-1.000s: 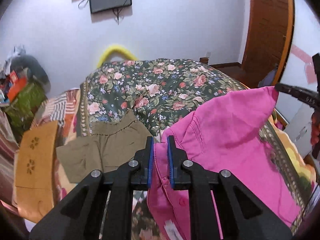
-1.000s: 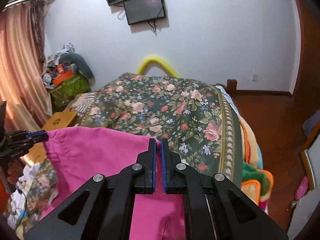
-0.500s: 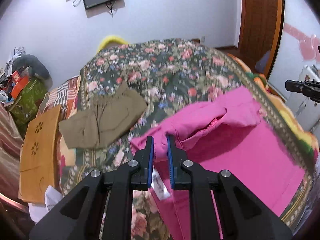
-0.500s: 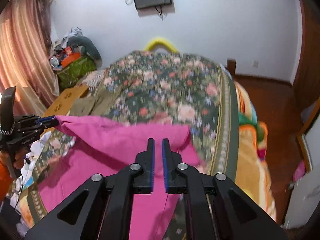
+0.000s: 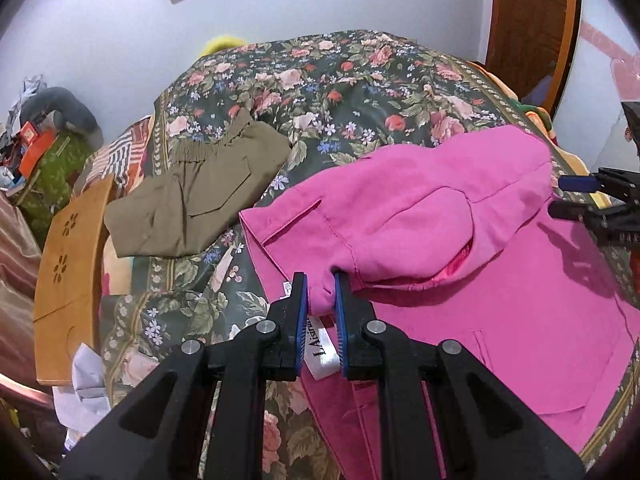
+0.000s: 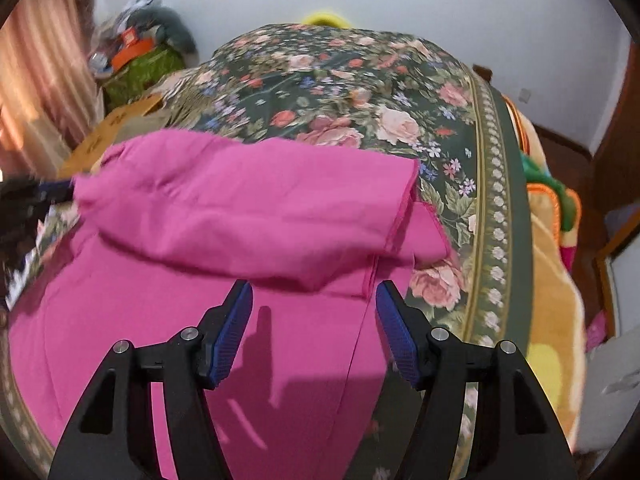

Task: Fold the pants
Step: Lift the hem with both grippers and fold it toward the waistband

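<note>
Pink pants [image 5: 420, 224] lie on the floral bedspread [image 5: 340, 92], folded over on themselves. My left gripper [image 5: 321, 300] is shut on the pants' waistband edge beside a white label [image 5: 322, 354]. My right gripper [image 6: 314, 312] is open just above the folded pants [image 6: 248, 216], holding nothing. It also shows at the right edge of the left wrist view [image 5: 588, 196]. The left gripper shows blurred at the left edge of the right wrist view [image 6: 36, 194].
Folded olive shorts [image 5: 196, 192] lie on the bed to the left. A wooden board [image 5: 68, 276] leans at the bed's left side. Clutter [image 5: 36, 144] is piled by the wall. An orange blanket [image 6: 556, 300] hangs off the bed's right edge.
Both grippers came down and laid the lifted pink fold onto the rest of the pants. My right gripper opened and let go of the fabric. My left gripper stays shut on it.
</note>
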A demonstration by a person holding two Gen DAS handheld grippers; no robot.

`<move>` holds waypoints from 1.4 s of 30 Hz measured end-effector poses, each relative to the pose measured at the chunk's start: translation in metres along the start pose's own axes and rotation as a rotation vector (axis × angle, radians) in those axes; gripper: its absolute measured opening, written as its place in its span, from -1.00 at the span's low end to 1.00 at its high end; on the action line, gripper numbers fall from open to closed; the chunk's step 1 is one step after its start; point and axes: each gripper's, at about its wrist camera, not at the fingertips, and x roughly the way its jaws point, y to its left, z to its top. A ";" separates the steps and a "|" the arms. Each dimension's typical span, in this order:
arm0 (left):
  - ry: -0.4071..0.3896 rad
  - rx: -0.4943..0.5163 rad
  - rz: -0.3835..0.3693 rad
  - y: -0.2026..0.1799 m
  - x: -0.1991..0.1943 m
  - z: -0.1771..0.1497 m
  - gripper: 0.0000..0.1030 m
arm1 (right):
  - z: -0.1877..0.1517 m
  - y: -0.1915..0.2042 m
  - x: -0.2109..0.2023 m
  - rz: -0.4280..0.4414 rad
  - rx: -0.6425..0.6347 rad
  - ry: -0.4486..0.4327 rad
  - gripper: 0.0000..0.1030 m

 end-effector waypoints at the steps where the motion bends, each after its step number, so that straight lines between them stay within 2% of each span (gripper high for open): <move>1: 0.002 -0.002 -0.002 0.000 0.002 0.000 -0.75 | 0.002 -0.004 0.003 0.006 0.023 0.001 0.17; 2: 0.002 -0.003 -0.002 0.000 0.004 0.000 -0.75 | 0.004 -0.010 0.010 0.012 0.052 0.012 0.15; 6: -0.002 -0.001 -0.007 0.000 0.010 -0.001 -0.75 | 0.003 -0.019 0.026 0.039 0.109 0.039 -0.34; 8: -0.001 0.003 -0.005 -0.002 0.012 -0.001 -0.75 | 0.003 -0.019 0.028 0.030 0.107 0.018 -0.47; 9: -0.001 0.006 -0.004 -0.003 0.013 -0.001 -0.75 | 0.001 -0.018 0.026 0.039 0.109 0.011 -0.70; 11: -0.002 0.012 0.003 -0.004 0.014 0.000 -0.75 | 0.001 -0.019 0.025 0.072 0.127 0.006 -0.81; 14: -0.007 0.003 0.007 -0.002 0.009 0.003 -0.75 | 0.003 -0.015 0.015 0.060 0.112 -0.021 -0.85; 25: -0.138 -0.015 0.008 0.001 -0.066 0.012 -0.75 | -0.004 0.012 -0.068 0.058 0.036 -0.151 -0.86; 28: -0.144 0.000 0.005 -0.005 -0.078 0.007 -0.75 | -0.011 0.014 -0.083 0.035 0.035 -0.162 -0.85; 31: -0.129 0.019 0.005 -0.011 -0.081 0.001 -0.75 | -0.012 0.005 -0.081 0.024 0.064 -0.133 -0.81; 33: -0.106 0.027 0.009 -0.016 -0.075 -0.002 -0.75 | -0.012 -0.005 -0.074 -0.007 0.104 -0.086 -0.57; 35: -0.085 0.038 0.019 -0.019 -0.066 -0.005 -0.75 | -0.014 -0.013 -0.073 -0.025 0.133 -0.082 -0.55; 39: -0.033 0.063 0.025 -0.024 -0.051 -0.014 -0.74 | -0.020 -0.020 -0.079 -0.004 0.163 -0.085 -0.49; 40: -0.020 0.077 0.030 -0.025 -0.048 -0.016 -0.70 | -0.022 -0.018 -0.081 -0.005 0.155 -0.082 -0.42; 41: -0.014 0.084 0.032 -0.027 -0.048 -0.018 -0.61 | -0.024 -0.015 -0.083 -0.007 0.137 -0.079 -0.25; 42: -0.008 0.088 0.033 -0.026 -0.047 -0.020 -0.42 | -0.026 -0.011 -0.084 -0.008 0.119 -0.080 -0.11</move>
